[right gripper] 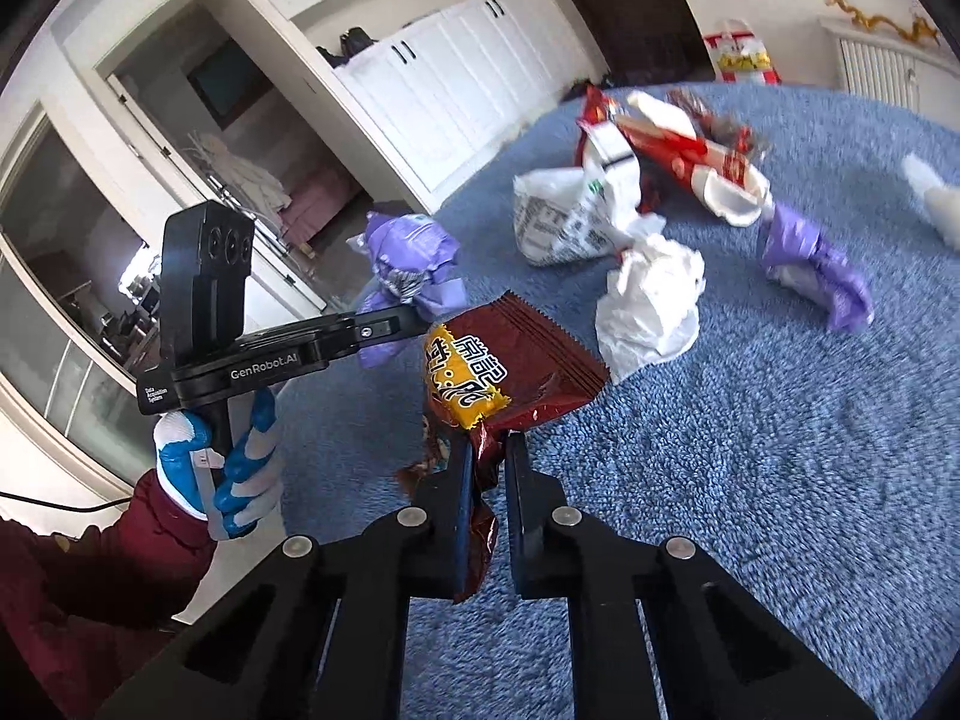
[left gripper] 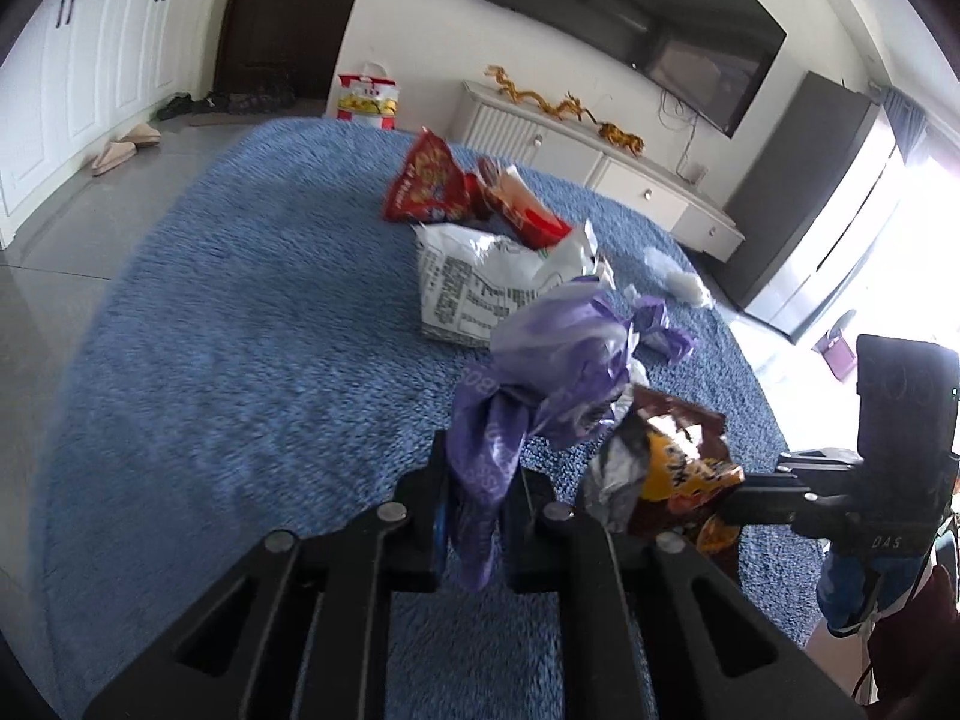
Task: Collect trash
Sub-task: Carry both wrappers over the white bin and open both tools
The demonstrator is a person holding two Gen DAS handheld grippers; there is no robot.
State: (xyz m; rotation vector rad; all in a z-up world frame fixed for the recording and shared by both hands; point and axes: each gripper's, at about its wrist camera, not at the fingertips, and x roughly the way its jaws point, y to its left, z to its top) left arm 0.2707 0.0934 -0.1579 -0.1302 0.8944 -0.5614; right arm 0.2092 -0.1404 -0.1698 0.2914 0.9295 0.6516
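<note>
My left gripper point(left gripper: 480, 456) is shut on a crumpled purple plastic bag point(left gripper: 558, 360), which hangs above the blue rug point(left gripper: 240, 330). Just to its right, my right gripper point(right gripper: 487, 450) is shut on the lower corner of a brown and yellow snack wrapper point(right gripper: 516, 360). In the right wrist view the left gripper point(right gripper: 408, 318) holds the purple bag point(right gripper: 408, 252) at the left. More trash lies on the rug beyond: a red snack bag point(left gripper: 426, 180), a white printed bag point(left gripper: 474, 288), a red and white wrapper point(right gripper: 678, 144), a crumpled white tissue point(right gripper: 654, 300) and a purple scrap point(right gripper: 810, 264).
A white wad point(left gripper: 684, 282) lies near the rug's far right edge. A low white TV cabinet point(left gripper: 630, 174) stands behind the rug, with a red and yellow bag point(left gripper: 366, 96) beside it. Slippers point(left gripper: 120, 147) lie on the grey floor by the white cupboards. A gloved hand point(right gripper: 240, 474) holds the left gripper.
</note>
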